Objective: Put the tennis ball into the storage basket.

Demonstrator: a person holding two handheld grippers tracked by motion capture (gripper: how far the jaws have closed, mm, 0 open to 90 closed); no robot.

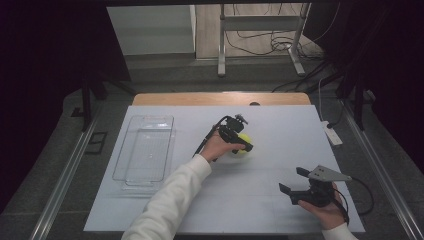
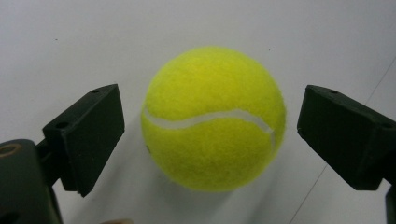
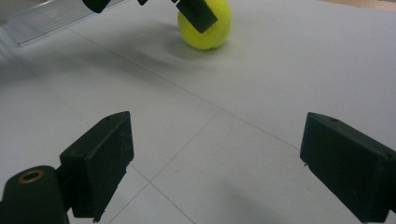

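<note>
Fuzzy yellow-green tennis ball (image 2: pixel 213 119) near centre of white table (image 1: pixel 280 135), between spread jaws of left gripper (image 2: pixel 210 135), untouched. Clear rectangular plastic tray (image 1: pixel 145 148) by left edge, nothing visible inside. Right gripper (image 1: pixel 296 181) near front right corner, jaws apart, holding nothing.
</note>
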